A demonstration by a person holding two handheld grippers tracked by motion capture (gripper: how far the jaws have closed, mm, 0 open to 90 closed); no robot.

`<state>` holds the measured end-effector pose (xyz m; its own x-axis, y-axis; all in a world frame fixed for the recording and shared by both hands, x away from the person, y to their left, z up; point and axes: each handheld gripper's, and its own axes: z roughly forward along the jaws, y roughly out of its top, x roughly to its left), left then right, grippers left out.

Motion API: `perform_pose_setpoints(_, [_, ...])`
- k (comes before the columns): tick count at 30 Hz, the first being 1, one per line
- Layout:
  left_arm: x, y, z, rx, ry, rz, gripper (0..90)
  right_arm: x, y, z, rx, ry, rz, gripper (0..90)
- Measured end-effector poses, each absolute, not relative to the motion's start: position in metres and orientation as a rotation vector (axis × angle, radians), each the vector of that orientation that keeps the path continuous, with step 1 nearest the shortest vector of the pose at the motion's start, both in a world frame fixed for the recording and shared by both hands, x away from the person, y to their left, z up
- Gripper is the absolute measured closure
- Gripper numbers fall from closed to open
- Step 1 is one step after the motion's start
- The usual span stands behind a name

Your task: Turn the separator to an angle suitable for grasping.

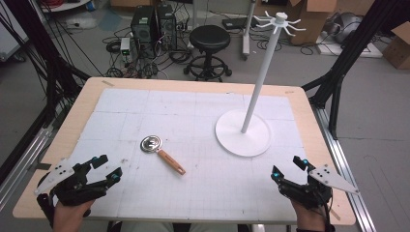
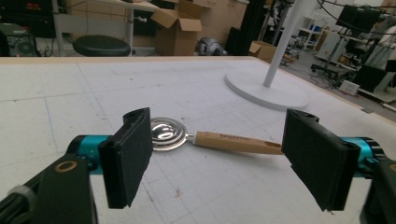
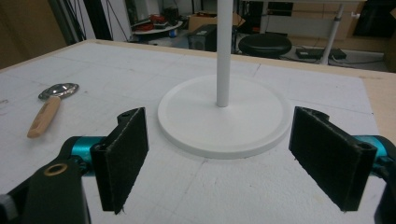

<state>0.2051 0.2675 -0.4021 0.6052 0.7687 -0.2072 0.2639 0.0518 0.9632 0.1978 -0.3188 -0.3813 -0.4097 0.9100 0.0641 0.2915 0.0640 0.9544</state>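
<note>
We judge the work barely begun; our left gripper [image 1: 106,168] and right gripper [image 1: 288,167], low in the high view, both stand wide open and empty. The small round metal strainer with a wooden handle [image 1: 161,152] lies untouched left of centre on the white gridded mat [image 1: 193,193]; the white hook-topped stand [image 1: 243,133] sits right of centre, its hooks bare; picking up and hanging seem still ahead; we see no containers.

Each hand carries a black gripper, the left gripper [image 1: 103,167] and the right gripper [image 1: 287,168]. Each has two flat rectangular black jaws with a rough pad face, mounted on teal cylindrical fittings. A grey three-cornered plate with small dark holes sits on top of each.
</note>
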Motion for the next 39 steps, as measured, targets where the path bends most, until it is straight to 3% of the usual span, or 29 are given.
perform_pose_setpoints(8, [0.214,0.264,-0.403,1.547,0.895,0.469,27.9,0.197,-0.325,-0.384,1.225,1.756,1.359,18.6])
perform_pose_setpoints(11, [0.221,0.262,-0.402,1.570,0.903,0.459,33.1,0.197,-0.327,-0.385,1.240,1.744,1.362,18.6])
perform_pose_setpoints(14, [0.231,0.256,-0.403,1.614,0.858,0.372,72.4,0.196,-0.327,-0.384,1.246,1.739,1.360,18.6])
perform_pose_setpoints(16, [0.238,0.247,-0.405,1.681,0.841,0.370,86.6,0.196,-0.326,-0.384,1.240,1.744,1.356,18.6])
perform_pose_setpoints(21, [0.261,0.228,-0.405,1.751,0.827,0.381,89.6,0.197,-0.325,-0.383,1.236,1.744,1.354,18.7])
perform_pose_setpoints(30, [0.340,0.166,-0.416,1.945,0.836,0.284,89.6,0.199,-0.326,-0.385,1.244,1.752,1.342,18.8])
perform_pose_setpoints(39, [0.367,0.145,-0.439,2.153,0.864,0.308,89.6,0.200,-0.328,-0.387,1.266,1.753,1.343,18.8])
